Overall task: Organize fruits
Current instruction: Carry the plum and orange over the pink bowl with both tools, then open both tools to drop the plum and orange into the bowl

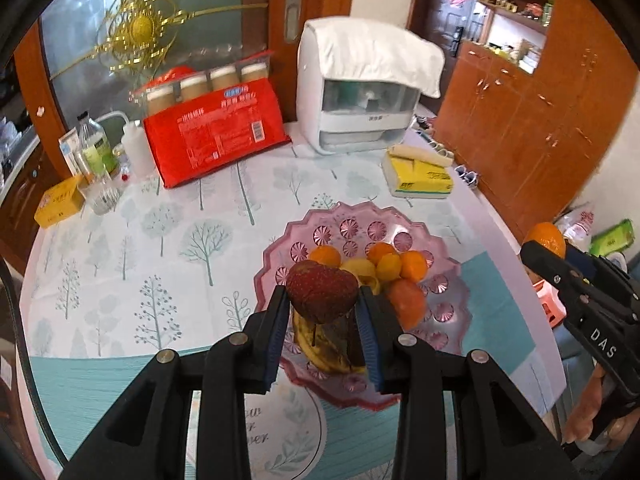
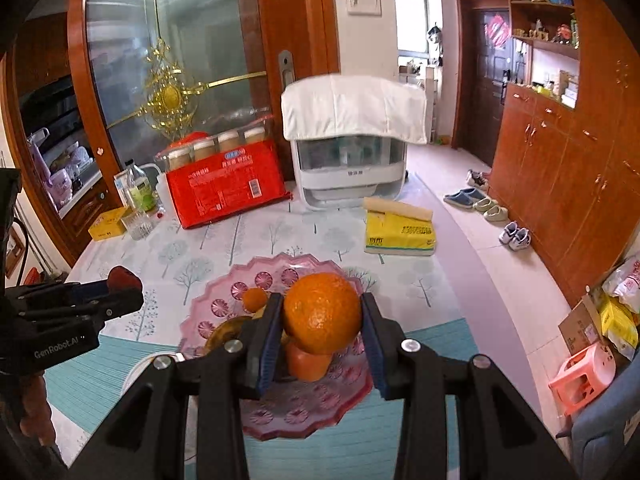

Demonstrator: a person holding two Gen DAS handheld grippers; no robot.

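Two fruits are up over the pink plate (image 1: pixel 452 280): strawberry (image 1: pixel 322 294) pinched in your left gripper (image 1: pixel 323 304), orange (image 2: pixel 322 314) clamped in your right gripper (image 2: pixel 322 320), both btwn the pads near the tips. Lower slow, release onto bare plate, w/o knocking the small oranges (image 1: pixel 386 258) or banana (image 1: pixel 320 344).

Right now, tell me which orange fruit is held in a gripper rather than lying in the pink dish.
The big orange, clamped in the right gripper above the pink dish. The small oranges lie loose in the dish.
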